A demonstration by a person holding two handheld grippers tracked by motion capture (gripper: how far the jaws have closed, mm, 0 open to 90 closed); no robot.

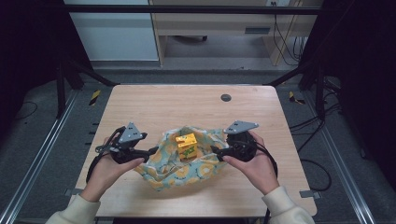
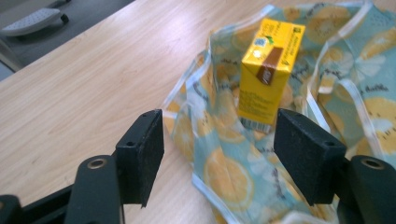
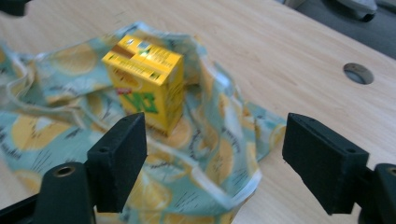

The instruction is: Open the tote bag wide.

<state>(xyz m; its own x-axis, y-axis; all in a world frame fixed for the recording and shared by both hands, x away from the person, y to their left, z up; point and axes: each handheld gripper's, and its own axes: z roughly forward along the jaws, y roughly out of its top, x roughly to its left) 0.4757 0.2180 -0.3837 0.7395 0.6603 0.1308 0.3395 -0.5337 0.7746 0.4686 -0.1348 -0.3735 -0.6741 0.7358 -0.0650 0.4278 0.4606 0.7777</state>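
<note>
A yellow carton [image 1: 186, 145] is standing upright in the middle of a lemon-print cloth [image 1: 180, 172], and the cloth is lying crumpled on the near half of the table [image 1: 154, 100], its edges bunching up around the carton. The left gripper [image 1: 150, 151] is sitting at the cloth's left edge, held in the person's left hand [image 1: 108, 169]; in the left gripper view its jaws are standing wide apart with nothing between the pads — the cloth's white-trimmed border [image 2: 205, 186] is lying on the table just past them, and the carton [image 2: 270, 70] is rising beyond that, closer to the right-hand pad. The right gripper [image 1: 215, 150] is sitting at the cloth's right edge in the right hand [image 1: 254, 168], pointing in toward the carton. In the right gripper view its jaws are also gaping wide, empty, with a folded corner of cloth [image 3: 233, 154] lying on the table between and beyond them — the carton [image 3: 147, 81] is standing farther in, toward the left-hand pad. A round grey grommet [image 1: 226, 97] is sitting in the table well beyond the cloth, on the far side.
</note>
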